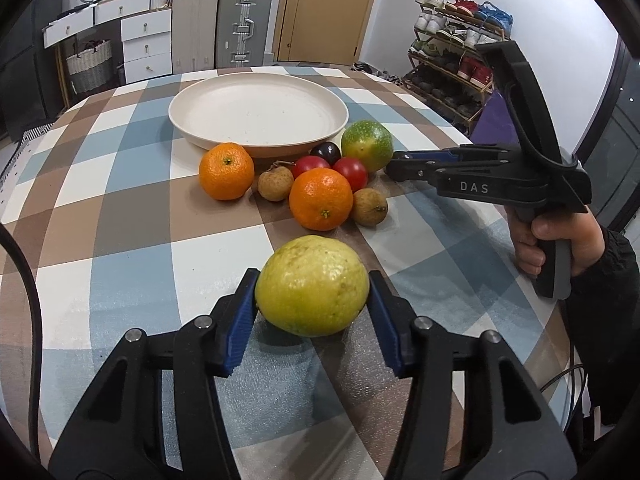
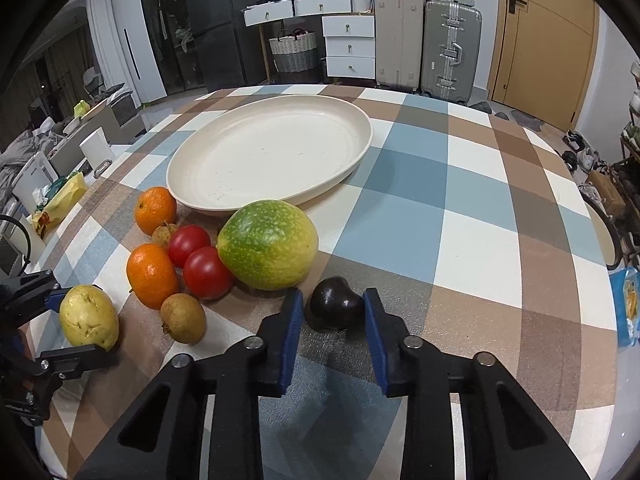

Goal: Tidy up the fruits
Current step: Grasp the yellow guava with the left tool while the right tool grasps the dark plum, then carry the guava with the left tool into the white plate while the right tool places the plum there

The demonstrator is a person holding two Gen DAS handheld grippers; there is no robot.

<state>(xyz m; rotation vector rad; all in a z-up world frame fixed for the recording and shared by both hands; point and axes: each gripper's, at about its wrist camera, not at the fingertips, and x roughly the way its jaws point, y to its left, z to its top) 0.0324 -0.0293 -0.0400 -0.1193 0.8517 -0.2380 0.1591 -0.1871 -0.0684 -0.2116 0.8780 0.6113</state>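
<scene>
Beside the plum (image 2: 334, 309) crowd tomatoes (image 2: 206, 267) and a green fruit (image 2: 267, 244)

Looking like a lived-in home: checked tablecloth (image 2: 460, 184) covering a round dining table, suitcases (image 2: 450, 48) standing by a wooden door (image 2: 544, 36), shoe rack (image 1: 452, 68) overflowing, white drawers (image 2: 350, 44) and fridge (image 2: 224, 20) lining the wall.

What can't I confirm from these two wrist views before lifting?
- Left wrist view: the yellow-green guava's underside, hidden by its own bulk.
- Right wrist view: the dark purple plum's left contact; a gap shows beside the left gripping pad.
- Left wrist view: the right gripper's tips and plum contact, lost behind the green-yellow speckled fruit.
</scene>
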